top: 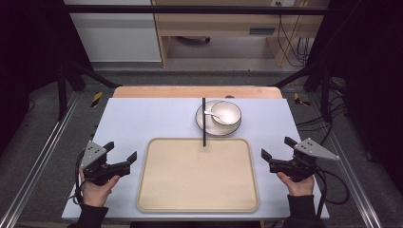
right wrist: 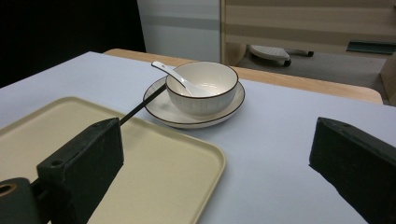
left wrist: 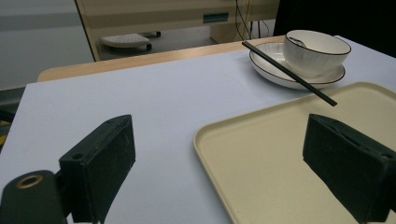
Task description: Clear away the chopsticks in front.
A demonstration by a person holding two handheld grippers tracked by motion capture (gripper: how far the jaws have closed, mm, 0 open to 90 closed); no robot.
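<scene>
Left gripper (top: 124,152): jaws wide apart, holding nothing, beside tray (top: 157,199).
Right gripper (top: 274,148): jaws equally spread, empty.
Bowl (top: 226,113): on plate (top: 203,124) beyond tray.
Right gripper view: spoon (right wrist: 175,77) inside bowl, chopstick (right wrist: 140,107) bridging plate and tray.

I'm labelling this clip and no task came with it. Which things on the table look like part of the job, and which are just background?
Likely in the job:
tray
plate
bowl
spoon
chopstick
left tongs and right tongs, both open

Background:
wooden cabinet
cables
</scene>
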